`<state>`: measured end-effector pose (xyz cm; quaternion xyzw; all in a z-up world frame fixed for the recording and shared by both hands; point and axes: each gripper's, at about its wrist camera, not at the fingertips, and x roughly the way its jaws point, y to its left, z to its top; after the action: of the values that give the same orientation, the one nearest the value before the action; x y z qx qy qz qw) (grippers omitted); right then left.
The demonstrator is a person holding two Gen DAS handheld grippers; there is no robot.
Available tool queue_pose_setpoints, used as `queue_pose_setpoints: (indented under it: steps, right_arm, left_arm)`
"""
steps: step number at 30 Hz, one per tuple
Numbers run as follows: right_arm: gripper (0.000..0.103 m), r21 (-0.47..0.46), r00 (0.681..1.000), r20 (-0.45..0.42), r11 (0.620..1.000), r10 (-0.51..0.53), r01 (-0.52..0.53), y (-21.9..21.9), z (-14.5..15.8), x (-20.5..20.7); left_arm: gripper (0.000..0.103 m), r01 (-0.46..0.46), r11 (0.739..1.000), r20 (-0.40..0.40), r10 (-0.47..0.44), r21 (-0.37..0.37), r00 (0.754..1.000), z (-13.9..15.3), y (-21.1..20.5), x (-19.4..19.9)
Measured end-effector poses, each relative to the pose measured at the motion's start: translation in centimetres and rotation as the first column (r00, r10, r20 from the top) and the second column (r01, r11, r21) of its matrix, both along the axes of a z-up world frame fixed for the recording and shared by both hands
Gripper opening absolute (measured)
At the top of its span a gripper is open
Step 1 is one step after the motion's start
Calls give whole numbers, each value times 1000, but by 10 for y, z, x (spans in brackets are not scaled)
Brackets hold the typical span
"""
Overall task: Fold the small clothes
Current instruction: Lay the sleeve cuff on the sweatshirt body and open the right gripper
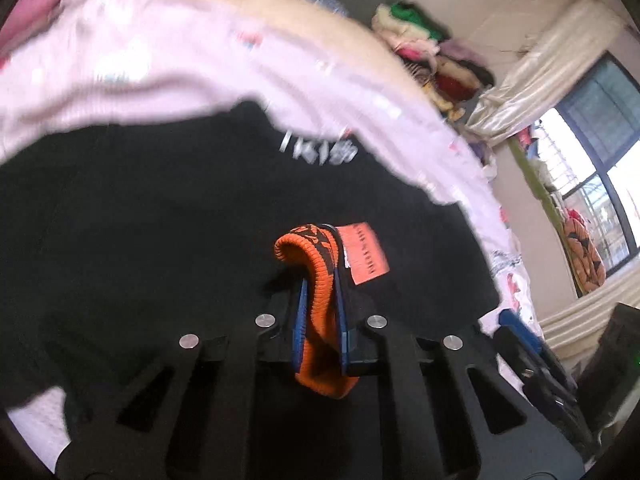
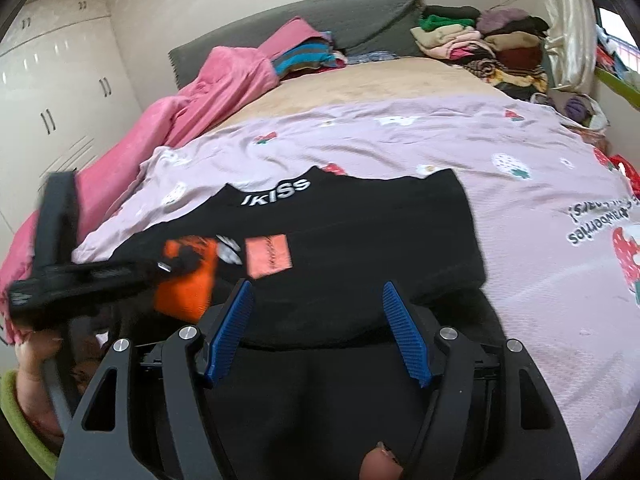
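Left tool (image 1: 320, 300): pinched tight on the orange ribbed cuff (image 1: 316, 276) of the black garment (image 1: 160, 240); the blue pads (image 1: 301, 320) press the knit from both sides, and the fabric bulges out above and below them.
Right tool (image 2: 316, 328): jaws standing apart, nothing between the blue pads; it hovers over the near edge of the black garment, not gripping it.
Black garment: spread flat on the bed, near edge toward the person, white lettering (image 2: 276, 192) at its far edge, an orange-pink label (image 2: 269, 257) just beside the cuff.
Cuff, right wrist view: seen at the left, blurred, under the tip of the left tool.
Bed cover (image 2: 440, 152): lilac sheet with strawberry print, lying under the garment; a tan blanket (image 2: 360, 84) shows beyond it.
Pink blanket (image 2: 192, 104): bunched along the left side of the bed.
Clothes pile (image 2: 480, 40): heaped at the far right corner of the bed by the curtain (image 2: 564, 20); no basket or box holds it.
Striped clothes (image 2: 308, 56): a second loose heap by the grey headboard (image 2: 320, 16).
Person: a hand (image 2: 36, 360) with a green sleeve at the left, on the left tool's handle.
Wardrobe (image 2: 52, 80): doors shut, contents hidden.
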<state>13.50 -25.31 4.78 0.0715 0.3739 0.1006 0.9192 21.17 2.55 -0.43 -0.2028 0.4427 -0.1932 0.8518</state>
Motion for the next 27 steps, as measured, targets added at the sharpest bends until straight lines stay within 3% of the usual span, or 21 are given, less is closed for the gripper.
queue_pose_setpoints:
  steps: [4,7,16,24,27]
  right_arm:
    - [66,1,1000,4,1000,-28,28,-12,1,-1]
    - [66,-1,999,6,999,-45,45,-18,2,0]
    - [66,-50,997,-14,996,-80,79,-17,-9,13]
    - [66,-116,997,-38,992,-63,59,-6,-18,31]
    - [66,-131,997,-49,990,-56,49,-1,-22,40]
  left_arm:
    - [5,-17,998,132,24,-55,991,43,21,-21]
    - [5,-46,998,176,53,-42,983,60,31,-31]
    - [6,-124,986,50,119,110,992,19,50,-22]
    - [9,-218,950,127,194,222,973,29,56,-31]
    - [12,-186,953,121,161,240,980,29,48,-29]
